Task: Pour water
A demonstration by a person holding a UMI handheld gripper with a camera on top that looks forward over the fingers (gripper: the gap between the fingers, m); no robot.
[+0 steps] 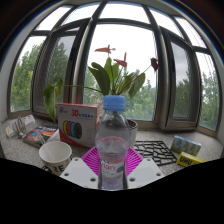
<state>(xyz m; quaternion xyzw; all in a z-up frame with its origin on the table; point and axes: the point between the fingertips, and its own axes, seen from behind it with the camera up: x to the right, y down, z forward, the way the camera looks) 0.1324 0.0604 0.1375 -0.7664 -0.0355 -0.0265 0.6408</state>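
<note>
A clear plastic water bottle (112, 140) with a light blue cap and a pink-lettered label stands upright between my fingers. My gripper (112, 167) is shut on the bottle: both pink pads (91, 160) press on its lower sides. A white paper cup (55, 155) stands on the sill-like table (30, 150), to the left of the bottle and a little ahead of the left finger. The bottle's base is hidden behind the fingers.
A potted orchid (118, 75) stands just behind the bottle. A pink and white box (76, 125) lies behind the cup. Small packets (25, 128) lie at far left, a black trivet (155, 152) and a yellow-green packet (186, 150) at right. Bay windows (130, 50) enclose the back.
</note>
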